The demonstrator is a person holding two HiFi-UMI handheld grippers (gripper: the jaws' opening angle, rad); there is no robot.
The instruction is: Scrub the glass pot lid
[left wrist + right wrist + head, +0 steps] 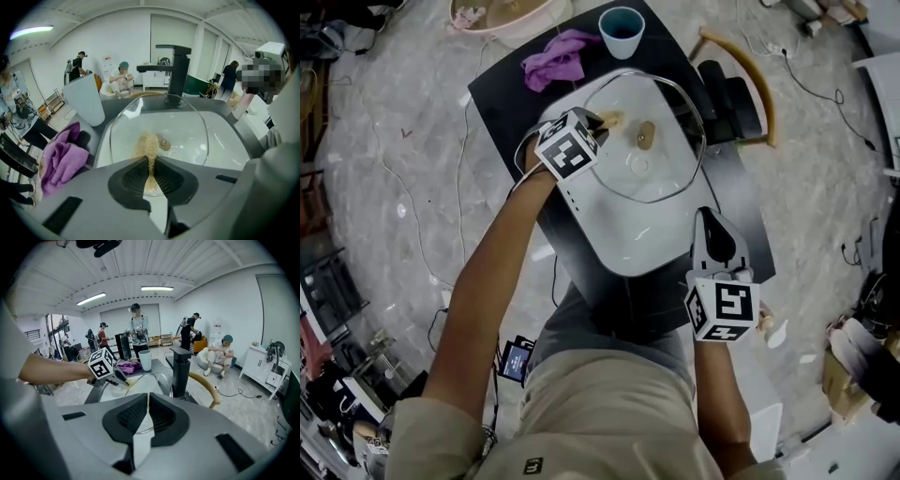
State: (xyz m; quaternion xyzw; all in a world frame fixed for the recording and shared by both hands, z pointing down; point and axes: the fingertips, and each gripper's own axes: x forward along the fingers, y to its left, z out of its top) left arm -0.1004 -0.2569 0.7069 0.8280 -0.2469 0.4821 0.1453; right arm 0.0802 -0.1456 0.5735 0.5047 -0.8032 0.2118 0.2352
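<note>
The head view looks steeply down from above the person onto the white basin (628,234) and the glass lid (661,169) lying in it. The left gripper (607,120) view sits low and close at the basin's rim, facing across the lid to the black faucet (177,70). The right gripper (712,220) view sits farther back, taking in the same faucet and lid, with the left gripper seen from the side.

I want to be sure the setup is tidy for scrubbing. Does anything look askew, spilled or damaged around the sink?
Nothing looks spilled or broken. The glass pot lid lies askew in the sink, and its rim appears to overhang the basin's edge on the faucet side. The purple cloth sits crumpled on the counter.
</note>
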